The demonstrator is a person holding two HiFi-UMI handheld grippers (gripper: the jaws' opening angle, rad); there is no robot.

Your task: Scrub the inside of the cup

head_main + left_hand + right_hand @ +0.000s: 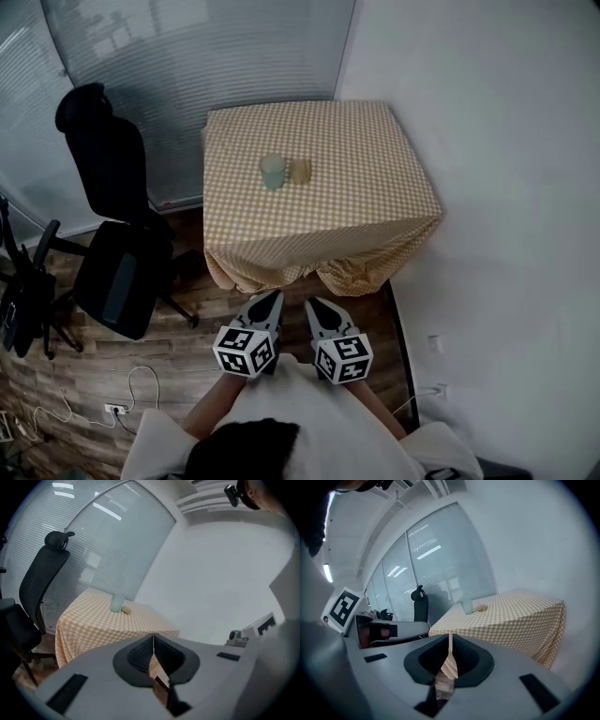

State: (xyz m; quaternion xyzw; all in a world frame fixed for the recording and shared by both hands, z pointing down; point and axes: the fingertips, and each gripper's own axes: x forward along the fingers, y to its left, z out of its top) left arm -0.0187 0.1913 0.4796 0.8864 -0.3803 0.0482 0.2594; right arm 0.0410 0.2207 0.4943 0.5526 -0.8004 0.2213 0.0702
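A pale green cup (272, 172) stands upright near the middle of the table, with a small tan scrubbing pad (299, 171) just to its right. The cup (116, 603) and pad (125, 609) also show far off in the left gripper view, and the cup (467, 605) and pad (480, 607) in the right gripper view. My left gripper (269, 302) and right gripper (317, 308) hang side by side below the table's near edge, well short of the cup. Both are shut with nothing between the jaws.
The table (356, 150) wears a yellow checked cloth that drapes to the floor and stands in a corner against a white wall (487, 141). A black office chair (117, 225) is at the left by the blinds. A power strip and cable (117, 408) lie on the wooden floor.
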